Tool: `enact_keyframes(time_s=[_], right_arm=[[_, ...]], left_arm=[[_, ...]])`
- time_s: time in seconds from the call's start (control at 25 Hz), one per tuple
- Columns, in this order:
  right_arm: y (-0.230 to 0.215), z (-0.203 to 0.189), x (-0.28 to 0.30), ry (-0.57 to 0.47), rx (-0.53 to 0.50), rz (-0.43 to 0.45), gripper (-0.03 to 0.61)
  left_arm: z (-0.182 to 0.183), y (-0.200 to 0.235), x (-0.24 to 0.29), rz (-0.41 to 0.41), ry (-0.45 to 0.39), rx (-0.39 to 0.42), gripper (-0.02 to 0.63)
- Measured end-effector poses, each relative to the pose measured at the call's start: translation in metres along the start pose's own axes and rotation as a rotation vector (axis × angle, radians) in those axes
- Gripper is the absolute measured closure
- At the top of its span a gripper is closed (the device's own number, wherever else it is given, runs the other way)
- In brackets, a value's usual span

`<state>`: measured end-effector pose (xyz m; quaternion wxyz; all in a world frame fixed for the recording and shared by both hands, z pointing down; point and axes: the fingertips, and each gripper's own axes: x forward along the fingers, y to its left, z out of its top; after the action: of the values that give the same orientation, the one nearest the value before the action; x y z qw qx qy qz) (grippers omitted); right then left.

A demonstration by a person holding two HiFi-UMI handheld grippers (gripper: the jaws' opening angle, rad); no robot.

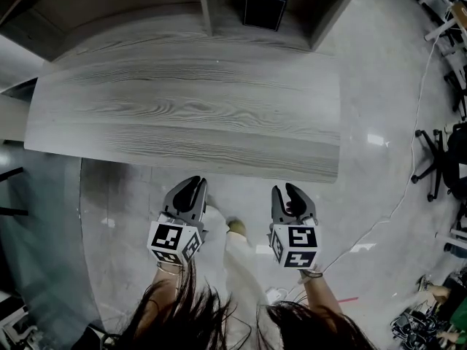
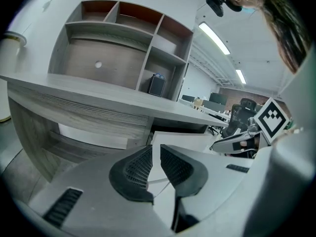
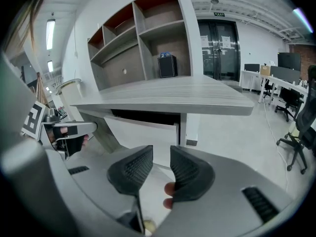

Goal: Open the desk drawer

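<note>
The grey wood-grain desk (image 1: 182, 115) fills the middle of the head view, and its top hides the drawer there. In the right gripper view, the white drawer front (image 3: 143, 132) sits under the desktop with a dark gap above it. The left gripper view shows it too, as the drawer front (image 2: 182, 138). My left gripper (image 1: 193, 184) and right gripper (image 1: 290, 190) hang side by side in front of the desk's near edge, apart from it. The left gripper (image 2: 155, 149) shows a narrow gap with nothing in it. The right gripper (image 3: 161, 152) stands wider, also with nothing in it.
A shelf unit rises behind the desk with a black box (image 1: 265, 2) in one bay. An office chair (image 1: 438, 155) and a cable on the floor lie to the right. The person's shoe (image 1: 237, 228) stands between the grippers.
</note>
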<state>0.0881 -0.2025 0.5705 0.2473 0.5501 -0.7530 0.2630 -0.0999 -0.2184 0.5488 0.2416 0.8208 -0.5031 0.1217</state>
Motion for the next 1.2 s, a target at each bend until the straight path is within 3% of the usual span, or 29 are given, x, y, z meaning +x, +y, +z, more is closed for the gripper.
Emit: enact_keyframes(time_s=[0.36, 1.2], right_arm=[[-0.004, -0.004, 0.007, 0.021, 0.024, 0.013, 0.465], [-0.005, 0.0, 0.027, 0.035, 0.002, 0.059, 0.402]], left_arm=[[-0.001, 0.005, 0.014, -0.012, -0.003, 0.022, 0.554], [-0.003, -0.001, 0.037, -0.13, 0.046, 0.076, 0.463]])
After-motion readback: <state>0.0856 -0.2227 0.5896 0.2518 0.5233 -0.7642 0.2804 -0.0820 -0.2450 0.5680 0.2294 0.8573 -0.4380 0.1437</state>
